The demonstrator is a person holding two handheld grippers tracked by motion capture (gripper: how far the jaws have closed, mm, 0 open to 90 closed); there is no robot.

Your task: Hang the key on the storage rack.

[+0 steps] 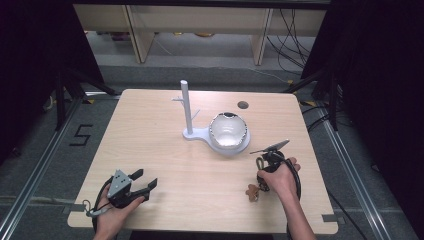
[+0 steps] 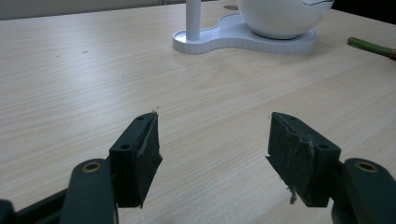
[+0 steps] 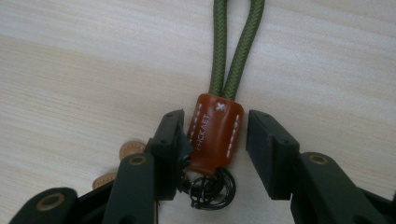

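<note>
Closest to the lens in the right gripper view is a brown leather tab with white stitching, lying on the table between the jaws of the right gripper. A green cord runs as a doubled loop away from the tab, and a dark ring hangs at its near end. One jaw seems to touch the tab's side; the other stands apart from it with a clear gap. So the jaws are partly open and do not grip anything yet.

To do this step well, I think the gripper should first be centred, so that both pads meet the flat sides of the tab together. Closing on the leather is safer than on the cord or the ring, which could slip. The closing should be slow, because a push from one side may slide the tab away.

In the high view the right gripper is near the right front edge of the table, and the hand holds it pointing down toward the surface. The left gripper rests at the front left, low and nearly level, facing a white stand and a bowl. Its jaws are wide open and empty.
</note>
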